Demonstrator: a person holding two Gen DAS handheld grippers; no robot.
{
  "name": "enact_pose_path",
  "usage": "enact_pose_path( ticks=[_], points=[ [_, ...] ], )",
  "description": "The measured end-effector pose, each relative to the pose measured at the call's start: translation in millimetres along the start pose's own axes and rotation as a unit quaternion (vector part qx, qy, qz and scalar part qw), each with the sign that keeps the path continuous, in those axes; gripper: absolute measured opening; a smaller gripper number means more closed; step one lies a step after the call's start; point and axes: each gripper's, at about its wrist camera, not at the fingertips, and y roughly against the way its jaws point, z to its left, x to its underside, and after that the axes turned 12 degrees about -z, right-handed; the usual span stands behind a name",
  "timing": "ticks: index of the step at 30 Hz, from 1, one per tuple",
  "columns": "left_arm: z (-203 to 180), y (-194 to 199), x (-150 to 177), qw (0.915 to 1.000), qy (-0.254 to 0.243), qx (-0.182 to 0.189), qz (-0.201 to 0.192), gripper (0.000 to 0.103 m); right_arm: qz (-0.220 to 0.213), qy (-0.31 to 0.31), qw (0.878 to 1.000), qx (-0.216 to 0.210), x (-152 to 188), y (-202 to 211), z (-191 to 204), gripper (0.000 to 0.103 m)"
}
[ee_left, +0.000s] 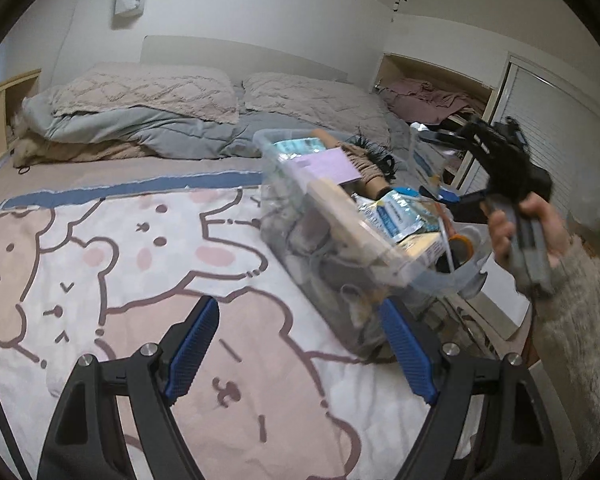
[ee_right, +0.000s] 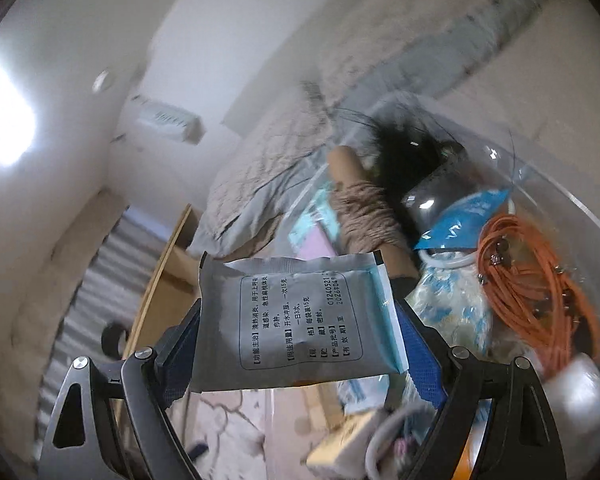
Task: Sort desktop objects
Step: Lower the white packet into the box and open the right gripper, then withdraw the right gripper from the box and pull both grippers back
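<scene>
Both grippers: black linkage arms, silver pivot screws, blue ribbed pads; right hand wears a grey-beige knit sleeve, frame right.

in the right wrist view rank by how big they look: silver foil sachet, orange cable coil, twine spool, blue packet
1. silver foil sachet with printed text, though it sits nearest the camera
2. coiled orange cable
3. cardboard spool of tan twine
4. blue plastic packet, close to the spool; unsure

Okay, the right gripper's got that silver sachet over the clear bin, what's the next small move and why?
Probably carry the silver sachet, held across the right gripper, clear of the crowded clear bin and set it on the bedspread, where the open left gripper hangs with nothing between its fingers.
</scene>
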Motion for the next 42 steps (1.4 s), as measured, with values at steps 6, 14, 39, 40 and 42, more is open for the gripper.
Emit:
enact_pose_path(
  ticks=[6,14,39,40,42],
  points=[
    [18.1,4.9,11.5,0.9998,0.016,0.005,0.007,0.083,-0.013,-0.049,0.997,0.051,-11.6,-9.2,-21.3,0.088],
    [32.7,11.8,20.0,0.9994,0.033,0.009,0.004,0.083,-0.034,0.089,0.98,0.173,-16.4,9.9,-0.3,0.088],
    [36.3,23.0,28.2,0.9983,0.048,0.03,0.009,0.083,0.053,0.138,0.983,0.109,12.0,10.7,35.3,0.036],
    [35.8,23.0,28.2,0.9983,0.049,0.031,0.008,0.083,0.073,0.147,0.98,0.117,17.6,1.6,38.2,0.036],
    [35.2,23.5,28.5,0.9982,0.049,0.034,0.008,0.083,0.102,0.164,0.97,0.144,24.4,-14.1,38.4,0.034]
  ],
)
